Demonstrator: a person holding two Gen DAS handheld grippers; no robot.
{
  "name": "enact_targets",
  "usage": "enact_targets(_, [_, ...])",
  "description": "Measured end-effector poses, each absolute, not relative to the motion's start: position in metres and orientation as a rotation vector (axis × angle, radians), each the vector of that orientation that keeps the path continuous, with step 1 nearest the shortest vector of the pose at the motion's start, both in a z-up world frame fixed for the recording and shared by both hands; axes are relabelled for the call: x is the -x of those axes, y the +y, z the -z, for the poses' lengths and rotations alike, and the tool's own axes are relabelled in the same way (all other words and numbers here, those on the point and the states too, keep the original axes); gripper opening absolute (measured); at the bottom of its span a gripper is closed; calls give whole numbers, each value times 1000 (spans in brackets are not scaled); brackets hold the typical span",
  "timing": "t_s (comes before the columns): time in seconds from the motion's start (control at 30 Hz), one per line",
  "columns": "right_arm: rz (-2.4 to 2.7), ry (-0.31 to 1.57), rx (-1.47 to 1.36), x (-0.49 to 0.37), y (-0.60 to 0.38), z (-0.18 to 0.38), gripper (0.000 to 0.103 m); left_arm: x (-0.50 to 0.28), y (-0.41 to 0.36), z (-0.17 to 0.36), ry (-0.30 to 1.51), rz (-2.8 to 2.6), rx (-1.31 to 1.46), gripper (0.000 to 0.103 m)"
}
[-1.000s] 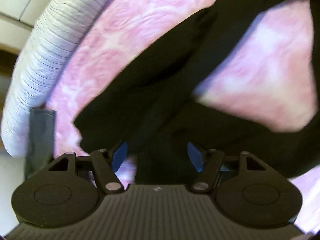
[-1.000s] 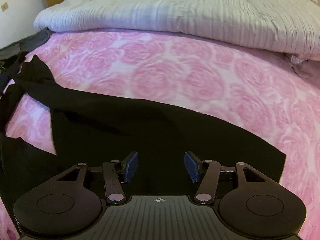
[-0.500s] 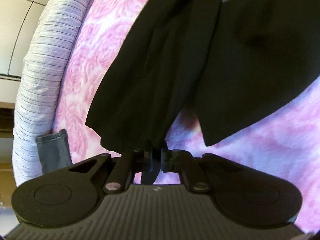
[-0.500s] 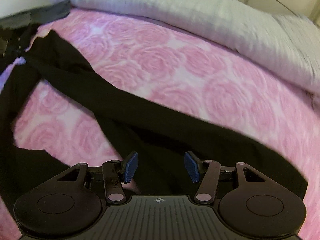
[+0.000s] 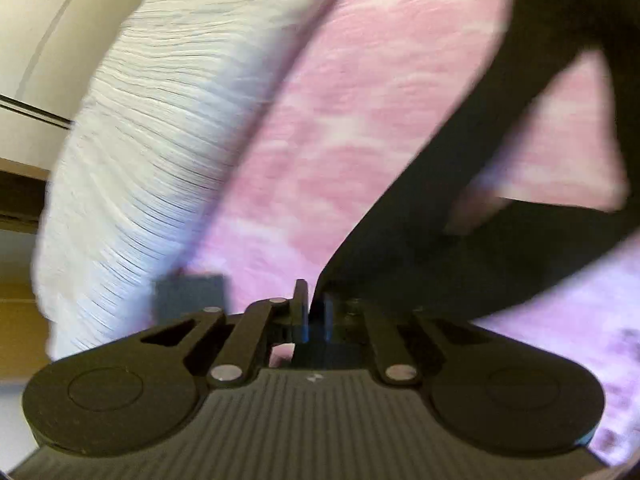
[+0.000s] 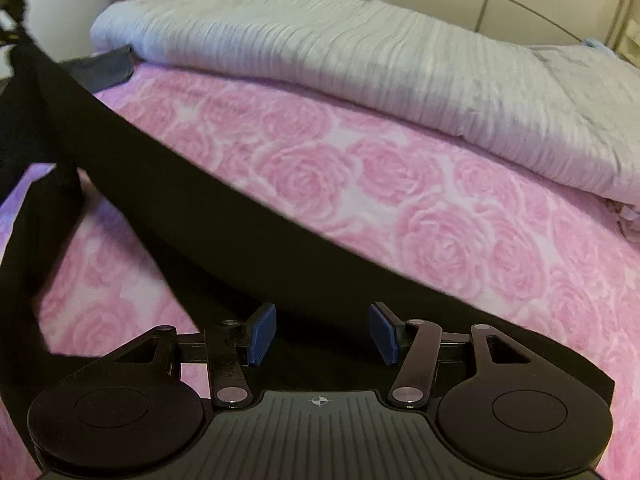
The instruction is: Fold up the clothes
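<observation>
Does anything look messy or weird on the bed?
Yes. The black garment isn't lying flat: it is stretched in a twisted band across the pink rose bedspread, pinched at one end by the left gripper. A dark grey cloth also pokes out by the white quilt.

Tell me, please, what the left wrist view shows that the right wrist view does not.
Only the left wrist view shows the left gripper, shut on the black garment, which runs up and away from it; this view is blurred.

Only the right wrist view shows the right gripper, open above the garment, with its blue pads apart, and the rose pattern sharply.

Both show the garment, the pink bedspread, the white quilt and a dark grey cloth at the quilt's end.
</observation>
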State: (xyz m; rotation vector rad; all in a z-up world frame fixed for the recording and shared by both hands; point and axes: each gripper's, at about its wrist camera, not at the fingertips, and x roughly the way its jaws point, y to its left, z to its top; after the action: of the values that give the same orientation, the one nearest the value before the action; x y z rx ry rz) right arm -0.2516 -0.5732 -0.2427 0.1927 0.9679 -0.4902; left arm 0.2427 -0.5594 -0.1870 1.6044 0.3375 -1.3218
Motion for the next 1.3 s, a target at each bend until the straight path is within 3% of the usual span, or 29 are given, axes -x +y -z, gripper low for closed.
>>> enact_targets(0.13, [503, 976, -200, 262, -570, 240, 55, -256, -597, 255, 189, 1045, -1660, 34])
enact_targets(0.2, [497, 988, -199, 267, -564, 240, 55, -253, -590, 275, 152, 1019, -1672, 47])
enact_targets(0.37, [423, 1047, -221, 269, -541, 262, 56, -239, -516, 302, 218, 1156, -1671, 50])
enact_targets(0.53, [325, 1084, -192, 243, -518, 287, 56, -219, -453, 359, -50, 1253, -1896, 52])
enact_targets(0.7, [292, 1090, -166, 218, -512, 304, 56, -219, -466, 396, -207, 1286, -1891, 50])
enact_targets(0.83, [308, 1116, -108, 213, -509, 312, 55, -226, -480, 415, -270, 1328, -1941, 47])
enact_targets(0.87, [311, 1130, -84, 213, -507, 315, 56, -226, -481, 416, -283, 1339, -1949, 35])
enact_targets(0.9, [317, 1147, -38, 211, -504, 319, 56, -226, -482, 416, -268, 1342, -1943, 6])
enact_targets(0.93, [325, 1163, 17, 209, -502, 323, 55, -227, -482, 416, -249, 1345, -1935, 2])
enact_targets(1.13, [261, 1237, 250, 196, -494, 350, 55, -224, -466, 382, -90, 1344, -1851, 0])
enact_targets(1.3, [169, 1244, 231, 193, -488, 351, 55, -217, -424, 356, 41, 1367, -1896, 1])
